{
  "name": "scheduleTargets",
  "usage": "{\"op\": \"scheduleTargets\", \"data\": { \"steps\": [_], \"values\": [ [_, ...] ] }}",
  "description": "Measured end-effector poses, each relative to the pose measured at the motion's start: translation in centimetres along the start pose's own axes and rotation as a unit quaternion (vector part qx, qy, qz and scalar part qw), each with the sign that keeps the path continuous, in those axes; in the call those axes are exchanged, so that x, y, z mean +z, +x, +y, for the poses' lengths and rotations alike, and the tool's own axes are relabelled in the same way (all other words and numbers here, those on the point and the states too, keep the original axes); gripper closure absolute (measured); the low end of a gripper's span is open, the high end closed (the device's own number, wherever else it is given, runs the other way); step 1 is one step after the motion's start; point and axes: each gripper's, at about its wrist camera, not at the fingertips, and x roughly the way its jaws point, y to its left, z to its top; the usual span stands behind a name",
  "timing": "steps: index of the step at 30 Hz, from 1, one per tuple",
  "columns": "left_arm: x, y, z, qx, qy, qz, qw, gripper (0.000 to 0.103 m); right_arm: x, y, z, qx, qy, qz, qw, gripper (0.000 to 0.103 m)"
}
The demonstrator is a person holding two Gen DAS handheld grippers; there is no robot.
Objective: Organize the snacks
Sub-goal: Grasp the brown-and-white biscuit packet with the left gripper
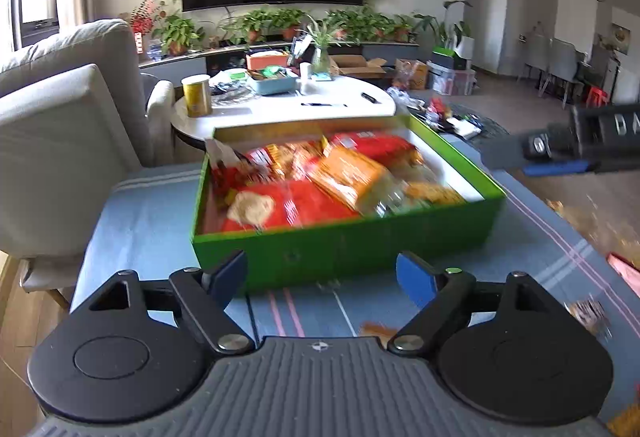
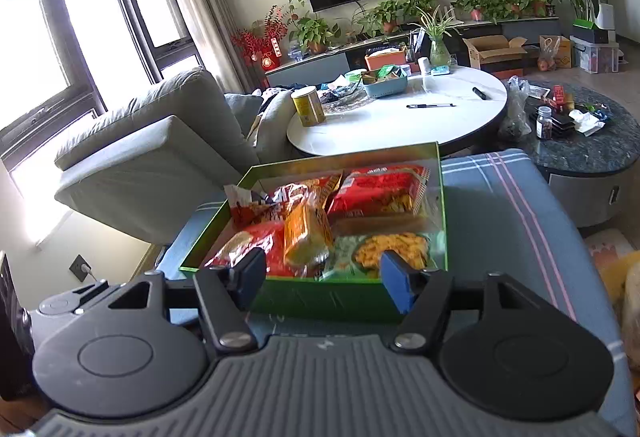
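box: green box (image 1: 344, 241) full of snack packets (image 2: 320, 225), on blue striped cloth (image 1: 152, 221), just ahead of both grippers
axis: long side runs left to right, near wall facing
left gripper (image 1: 326, 275): jaws wide apart, nothing held
right gripper (image 2: 324, 279): spread wide, empty, nearer the box
views: left shows loose packets on cloth at right, right gripper far right; right shows box contents sharply

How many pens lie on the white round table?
1. The pen lies alone on the bare front part of the white table, right of the yellow can. Clutter behind may hide others.
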Motion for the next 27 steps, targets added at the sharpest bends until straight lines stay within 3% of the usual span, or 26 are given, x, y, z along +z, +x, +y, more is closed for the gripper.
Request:
{"op": "scheduleTargets", "data": {
  "steps": [11, 22, 25, 27],
  "values": [
    [-4.7, 0.5, -2.6, -0.027, 0.034, 0.071, 0.9966, 0.019, -3.5, -2.1, -0.5, -0.006, 0.008, 0.026, 1.0, 0.013],
    [-5.4, 1.9, -3.6, -0.031, 0.036, 0.087, 0.9951, 0.019, -6.3, -2.7, -1.8, -0.03, 0.009, 0.06, 0.998, 0.013],
    [-5.7, 2.2, -3.5, -0.034, 0.024, 0.092, 0.9949, 0.024, -6.8, -2.9, -1.8, -0.031, -0.019, 0.072, 0.997, 0.013],
    [-5.8, 2.2, -3.1, -0.036, 0.006, 0.089, 0.9954, 0.036, -7.2, -2.9, -1.8, -0.032, -0.044, 0.083, 0.995, 0.013]
  ]
}}
